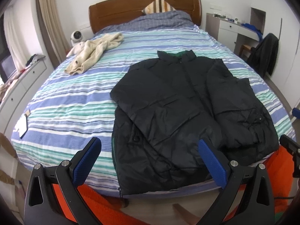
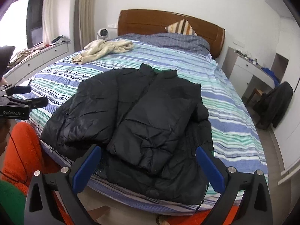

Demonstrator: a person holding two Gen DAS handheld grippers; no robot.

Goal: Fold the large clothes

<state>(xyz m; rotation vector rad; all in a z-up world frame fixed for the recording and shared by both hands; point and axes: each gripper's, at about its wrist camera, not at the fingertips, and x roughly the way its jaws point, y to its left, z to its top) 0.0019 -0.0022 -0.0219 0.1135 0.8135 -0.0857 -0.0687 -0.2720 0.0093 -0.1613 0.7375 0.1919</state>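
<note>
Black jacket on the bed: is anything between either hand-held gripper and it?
Nothing visible. The black jacket lies flat on the striped bed, directly ahead of the open left hand-held gripper and right hand-held gripper. The cream garment lies well aside.

Walls: plain white.
Bed [image 1: 75, 97]: striped blue-green sheet, wooden headboard [image 1: 131, 9].
Window [image 2: 31, 18]: daylight, beige curtain [image 2: 84, 9] beside it.
Drawers [image 1: 24, 82]: white, along the window side.
Desk [image 1: 238, 28]: white, opposite side.
Floor [image 2: 271, 146]: grey.
</note>
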